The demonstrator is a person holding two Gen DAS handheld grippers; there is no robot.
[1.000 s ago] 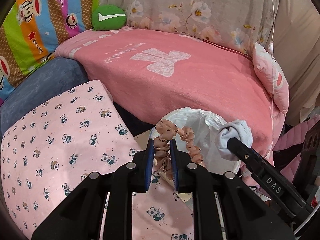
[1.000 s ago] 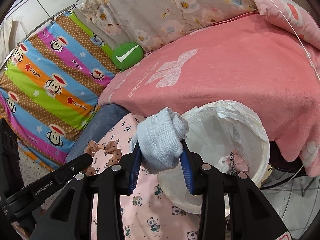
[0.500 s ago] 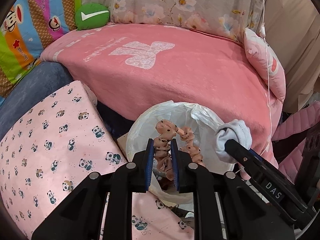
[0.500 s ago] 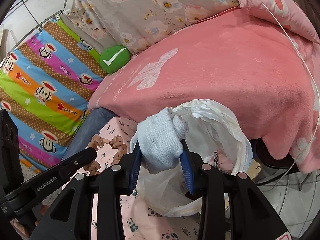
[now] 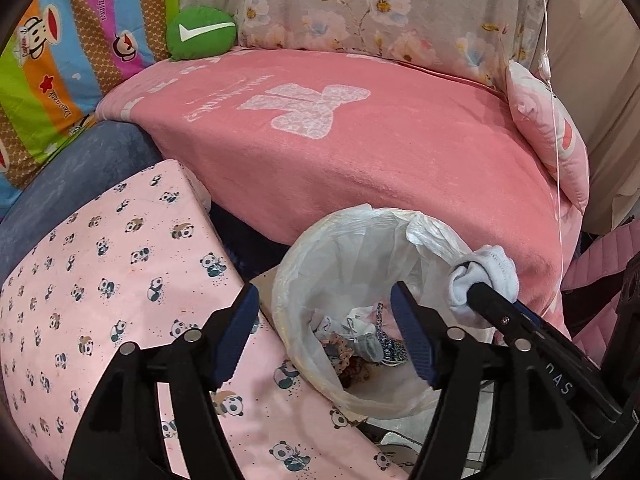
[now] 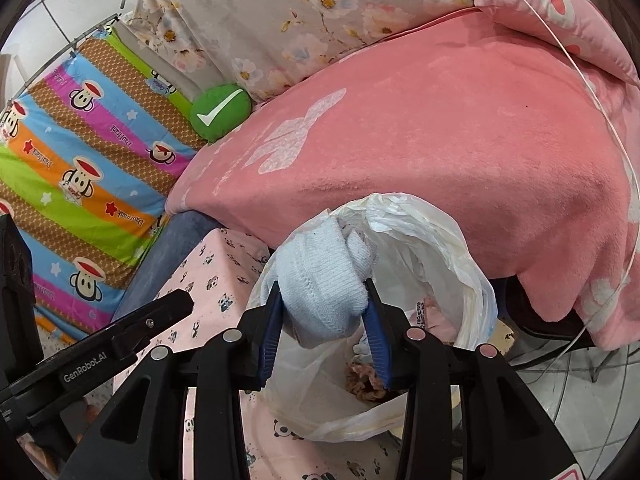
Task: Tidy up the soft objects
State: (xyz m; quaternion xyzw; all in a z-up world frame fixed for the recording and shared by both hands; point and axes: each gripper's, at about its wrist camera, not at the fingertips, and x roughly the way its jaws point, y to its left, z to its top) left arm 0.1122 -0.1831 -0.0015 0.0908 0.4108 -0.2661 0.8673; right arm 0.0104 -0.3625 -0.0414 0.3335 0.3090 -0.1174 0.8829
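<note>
A bin with a white plastic liner [image 5: 304, 264] stands between the sofa and a panda-print cushion. My left gripper [image 5: 326, 320] hangs over it, its jaws opening wide with nothing between them. A pink-brown scrunchie [image 5: 348, 362] lies at the bottom among other small soft items. At the right of the left wrist view, a rolled pale blue sock [image 5: 486, 280] is held over the bin's rim. In the right wrist view the sock [image 6: 320, 280] sits between the pads of my right gripper [image 6: 323, 300], whose jaws are opening slightly. Below it lie the liner [image 6: 440, 240] and the scrunchie [image 6: 362, 380].
A pink blanket [image 5: 360, 140] covers the sofa behind the bin. The panda-print cushion [image 5: 100, 280] fills the near left. A green check-mark pillow [image 5: 200, 32], a striped monkey-print cloth [image 5: 60, 60], a pink pillow [image 5: 548, 140] and a thin hanging cord [image 5: 554, 160] surround the spot.
My left jaws went from shut on the scrunchie to wide open, and the scrunchie dropped into the bin. Both grippers came closer over the bin; the sock stays in the right one.
</note>
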